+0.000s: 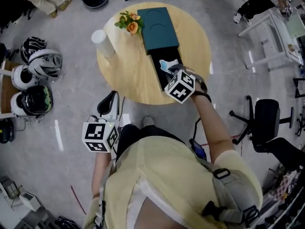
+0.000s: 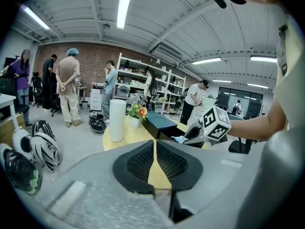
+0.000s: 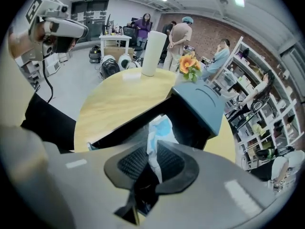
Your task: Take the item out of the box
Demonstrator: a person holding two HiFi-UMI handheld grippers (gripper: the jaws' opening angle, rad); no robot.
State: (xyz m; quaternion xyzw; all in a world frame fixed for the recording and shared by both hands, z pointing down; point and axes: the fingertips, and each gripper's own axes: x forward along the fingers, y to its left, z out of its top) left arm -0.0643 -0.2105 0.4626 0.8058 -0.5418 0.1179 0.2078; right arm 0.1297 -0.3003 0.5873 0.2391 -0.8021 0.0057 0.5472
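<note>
A dark teal box point(image 1: 157, 27) lies on the round wooden table point(image 1: 128, 75), and its black inner tray point(image 1: 158, 75) is slid out toward me. My right gripper point(image 1: 170, 70) is over the tray, shut on a crumpled blue-and-white packet point(image 3: 159, 130) that sticks up between its pads point(image 3: 171, 161). In the right gripper view the teal box point(image 3: 202, 104) stands just behind the packet. My left gripper point(image 1: 108, 105) hangs low beside the table's near edge, off the box, shut with nothing in it. In its own view the left gripper point(image 2: 154, 149) faces the table.
A white cylinder point(image 1: 102, 43) and a small flower vase point(image 1: 129, 23) stand on the table left of the box. Helmets point(image 1: 33, 75) lie on the floor at the left. An office chair point(image 1: 267, 123) and a white desk point(image 1: 281, 32) are at the right. Several people stand further back.
</note>
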